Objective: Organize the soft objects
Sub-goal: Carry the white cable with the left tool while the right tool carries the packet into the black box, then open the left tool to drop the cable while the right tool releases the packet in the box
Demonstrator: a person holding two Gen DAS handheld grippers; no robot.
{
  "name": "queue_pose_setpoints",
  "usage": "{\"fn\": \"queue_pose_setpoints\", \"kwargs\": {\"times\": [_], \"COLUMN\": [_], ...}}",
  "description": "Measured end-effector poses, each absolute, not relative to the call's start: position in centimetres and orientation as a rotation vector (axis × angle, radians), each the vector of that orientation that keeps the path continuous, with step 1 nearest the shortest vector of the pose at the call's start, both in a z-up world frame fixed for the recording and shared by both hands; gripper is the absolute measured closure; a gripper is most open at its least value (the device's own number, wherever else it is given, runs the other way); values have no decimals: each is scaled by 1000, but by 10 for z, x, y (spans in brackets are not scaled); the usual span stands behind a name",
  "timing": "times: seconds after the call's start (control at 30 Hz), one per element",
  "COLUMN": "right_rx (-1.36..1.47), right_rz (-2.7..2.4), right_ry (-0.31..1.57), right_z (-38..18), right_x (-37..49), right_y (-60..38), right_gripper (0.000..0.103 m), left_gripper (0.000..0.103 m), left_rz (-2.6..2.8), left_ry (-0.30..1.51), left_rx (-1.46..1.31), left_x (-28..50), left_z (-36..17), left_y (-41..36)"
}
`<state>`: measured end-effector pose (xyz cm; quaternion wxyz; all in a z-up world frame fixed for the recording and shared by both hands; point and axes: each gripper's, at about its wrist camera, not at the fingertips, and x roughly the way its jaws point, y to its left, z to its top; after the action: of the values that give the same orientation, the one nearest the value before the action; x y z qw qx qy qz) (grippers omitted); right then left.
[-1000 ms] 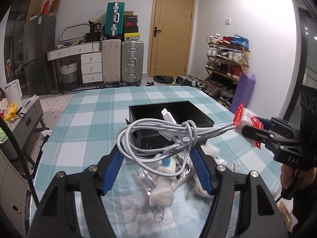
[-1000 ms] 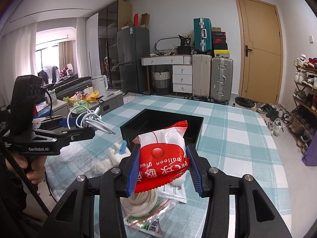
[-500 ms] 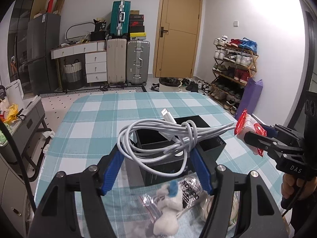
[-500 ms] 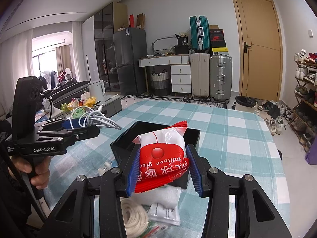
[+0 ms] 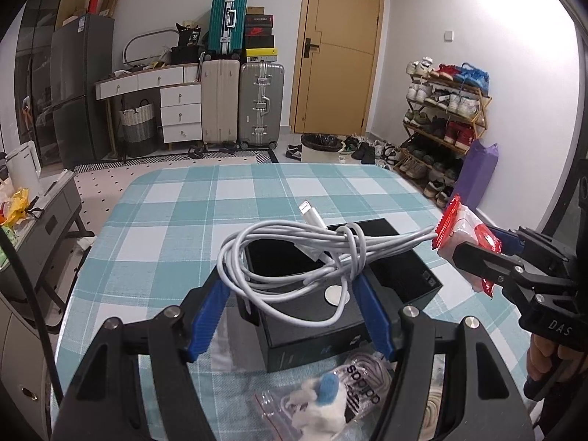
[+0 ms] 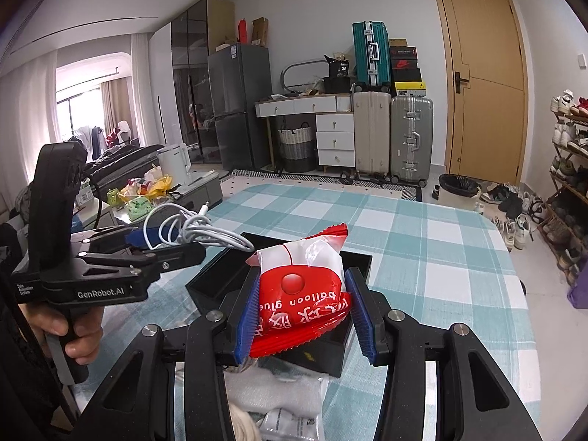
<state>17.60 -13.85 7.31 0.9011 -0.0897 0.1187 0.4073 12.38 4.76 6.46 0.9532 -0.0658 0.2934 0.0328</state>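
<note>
Both hands are loaded up over the checkered counter (image 5: pixel 176 220); the left gripper (image 5: pixel 290 301) has its fingers clamped on a bundled white cable (image 5: pixel 294 257), hanging above the open black box (image 5: pixel 404 272); the right gripper (image 6: pixel 299 312) is squeezing a red and white packet (image 6: pixel 301 286), just over the box's near edge; a little plush toy (image 5: pixel 316 404) and bagged laces (image 5: pixel 364 378) sit on the counter near the box.

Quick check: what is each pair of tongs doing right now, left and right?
Left tongs: closed on the white cable, held above the black box.
Right tongs: closed on the red-and-white packet.
</note>
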Motion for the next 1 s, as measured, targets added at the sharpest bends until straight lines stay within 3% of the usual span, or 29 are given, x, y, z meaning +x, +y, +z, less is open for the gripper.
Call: {"fn": "queue_pose_setpoints", "kwargs": {"times": [1.0], "right_rx": [-323], "right_rz": [843], "right_ry": [361], "right_z": [42], "right_x": [235], "right_y": [-92], "right_gripper": [58], "left_gripper": [35], "left_rz": [92], "left_ry": [691], "left_rx": [-50], "left_x": [177], "left_z": [34], "left_y": [33]}}
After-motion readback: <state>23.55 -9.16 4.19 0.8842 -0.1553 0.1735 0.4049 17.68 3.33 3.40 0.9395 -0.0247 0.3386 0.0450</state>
